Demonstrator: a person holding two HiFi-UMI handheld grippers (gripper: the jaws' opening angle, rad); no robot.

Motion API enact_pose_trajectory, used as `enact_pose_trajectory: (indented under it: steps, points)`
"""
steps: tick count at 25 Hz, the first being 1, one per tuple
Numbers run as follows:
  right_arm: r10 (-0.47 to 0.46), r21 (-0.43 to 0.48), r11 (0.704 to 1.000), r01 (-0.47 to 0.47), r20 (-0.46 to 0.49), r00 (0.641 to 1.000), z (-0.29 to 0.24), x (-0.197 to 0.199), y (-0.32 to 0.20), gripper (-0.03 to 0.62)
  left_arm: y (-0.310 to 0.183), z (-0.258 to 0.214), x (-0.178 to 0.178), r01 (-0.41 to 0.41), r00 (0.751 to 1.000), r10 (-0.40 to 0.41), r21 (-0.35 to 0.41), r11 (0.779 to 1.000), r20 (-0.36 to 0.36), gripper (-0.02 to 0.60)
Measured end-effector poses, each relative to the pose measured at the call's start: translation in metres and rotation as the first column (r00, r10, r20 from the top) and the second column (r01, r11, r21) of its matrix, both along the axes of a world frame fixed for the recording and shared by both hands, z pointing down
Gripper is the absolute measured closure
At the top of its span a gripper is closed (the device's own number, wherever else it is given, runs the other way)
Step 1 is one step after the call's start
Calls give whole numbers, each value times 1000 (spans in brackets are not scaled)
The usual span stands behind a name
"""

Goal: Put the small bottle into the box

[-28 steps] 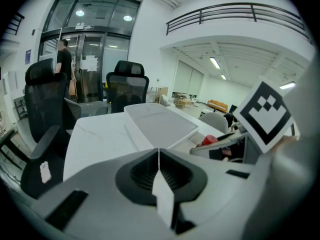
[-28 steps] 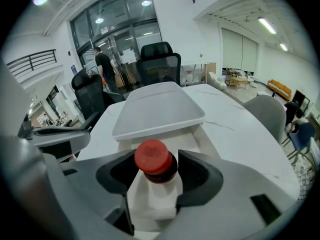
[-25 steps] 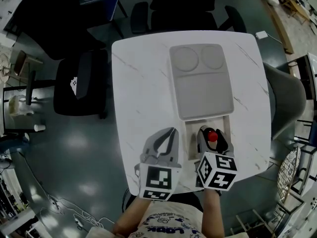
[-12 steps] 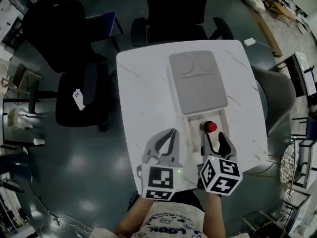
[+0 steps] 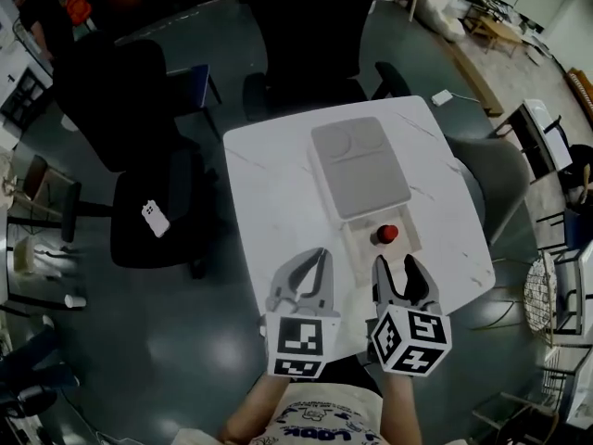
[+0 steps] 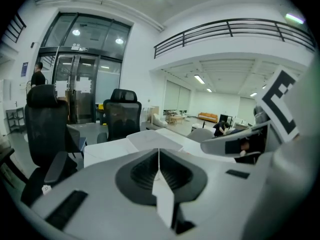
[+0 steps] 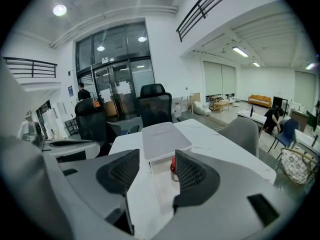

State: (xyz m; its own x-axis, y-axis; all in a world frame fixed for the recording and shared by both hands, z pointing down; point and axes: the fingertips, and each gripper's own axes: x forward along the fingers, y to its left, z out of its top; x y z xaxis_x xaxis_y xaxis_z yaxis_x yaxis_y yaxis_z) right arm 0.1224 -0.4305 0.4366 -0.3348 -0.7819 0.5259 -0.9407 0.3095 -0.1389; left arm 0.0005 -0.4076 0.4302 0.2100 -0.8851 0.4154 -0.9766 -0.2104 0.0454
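A white surface (image 5: 278, 184) carries a long pale box (image 5: 357, 160), its lid covering all but the end at 6 o'clock. A small bottle (image 5: 385, 235) with a red cap stands upright in that open end. At the surface's 6 o'clock edge the right gripper (image 5: 395, 265) hovers near the bottle, apart from it, jaws wide and empty. At its 9 o'clock the left gripper (image 5: 320, 253) has its jaws pressed together on nothing. Black chairs (image 5: 306, 26) stand at 12 and 9 o'clock.
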Motion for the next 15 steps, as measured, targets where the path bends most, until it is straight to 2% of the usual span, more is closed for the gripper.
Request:
enact_pose_trajectory:
  steps: [13,15]
  points:
    - [15,118,993,-15,2,1000,-42,-9,41,365,25,-46,6,-67,998,67,116,991,7,561]
    - [14,130,991,-14,0,1000,-47,-11,45,382,27,-52,5,-67,998,66,128,990,10,561]
